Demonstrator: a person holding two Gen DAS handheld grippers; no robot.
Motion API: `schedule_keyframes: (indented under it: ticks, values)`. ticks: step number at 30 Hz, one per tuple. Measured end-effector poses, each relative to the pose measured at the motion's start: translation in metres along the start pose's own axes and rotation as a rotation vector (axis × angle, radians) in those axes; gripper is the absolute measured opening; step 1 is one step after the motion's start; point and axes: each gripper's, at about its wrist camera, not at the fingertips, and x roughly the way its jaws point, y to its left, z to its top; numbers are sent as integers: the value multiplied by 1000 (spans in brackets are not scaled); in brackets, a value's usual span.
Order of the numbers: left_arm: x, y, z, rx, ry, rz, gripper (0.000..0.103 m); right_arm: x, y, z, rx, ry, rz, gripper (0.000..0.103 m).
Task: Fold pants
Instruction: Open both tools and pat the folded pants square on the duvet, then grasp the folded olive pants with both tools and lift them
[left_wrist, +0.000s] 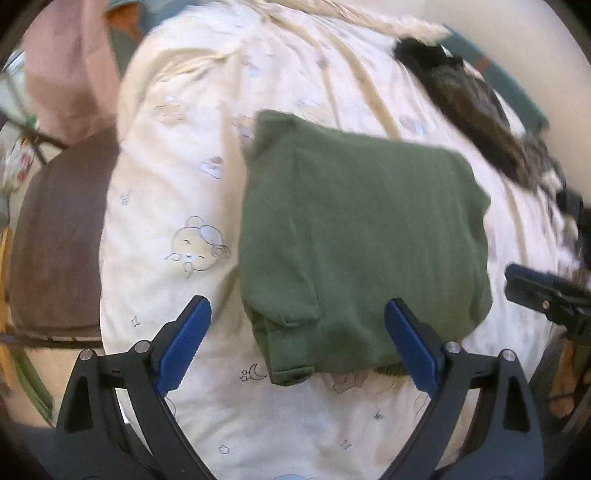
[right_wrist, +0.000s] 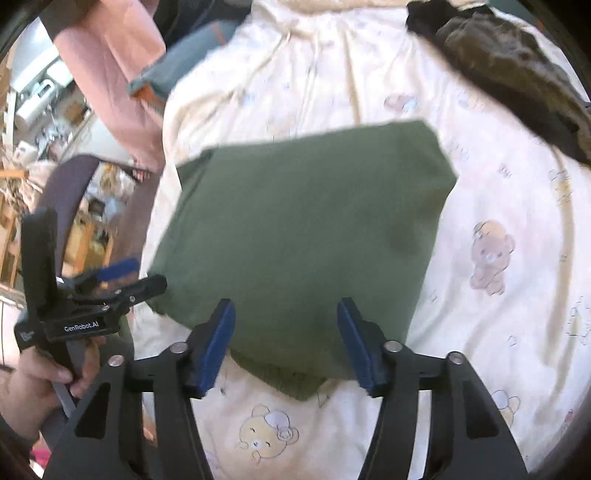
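The green pants (left_wrist: 362, 236) lie folded into a compact, roughly square bundle on a cream bear-print bedcover (left_wrist: 177, 184). My left gripper (left_wrist: 297, 308) hovers over the bundle's near left corner, jaws spread wide with nothing pinched. In the right wrist view the pants (right_wrist: 303, 229) fill the middle, and my right gripper (right_wrist: 286, 305) stands open above their near edge, its blue pads clear of the cloth. The left gripper (right_wrist: 110, 288) shows at that view's left edge, held by a hand (right_wrist: 37, 376). The right gripper (left_wrist: 535, 291) pokes in at the left view's right edge.
A dark crumpled garment (left_wrist: 472, 107) (right_wrist: 517, 66) lies at the bed's far right. Pink cloth (left_wrist: 70, 66) (right_wrist: 110, 66) hangs at the far left, with a brown cushion (left_wrist: 55, 240) beside the bed. Bare bedcover (right_wrist: 498, 184) surrounds the pants.
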Motion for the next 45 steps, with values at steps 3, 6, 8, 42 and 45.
schedule_keyframes:
  ticks: [3, 6, 8, 42, 45]
  values:
    - [-5, 12, 11, -103, -19, -108, 93, -16, -14, 8, 44, -56, -3, 70]
    - [-7, 22, 15, -189, -31, -173, 95, -22, -28, 4, 84, -107, 31, 77]
    - [5, 5, 20, -218, -34, -162, 100, -18, -34, 4, 122, -110, 32, 77]
    - [124, -21, 20, -182, 303, -439, 99, 35, -158, 11, 537, 42, 276, 80]
    - [125, -22, 20, -169, 295, -427, 99, 58, -147, 15, 489, 103, 271, 80]
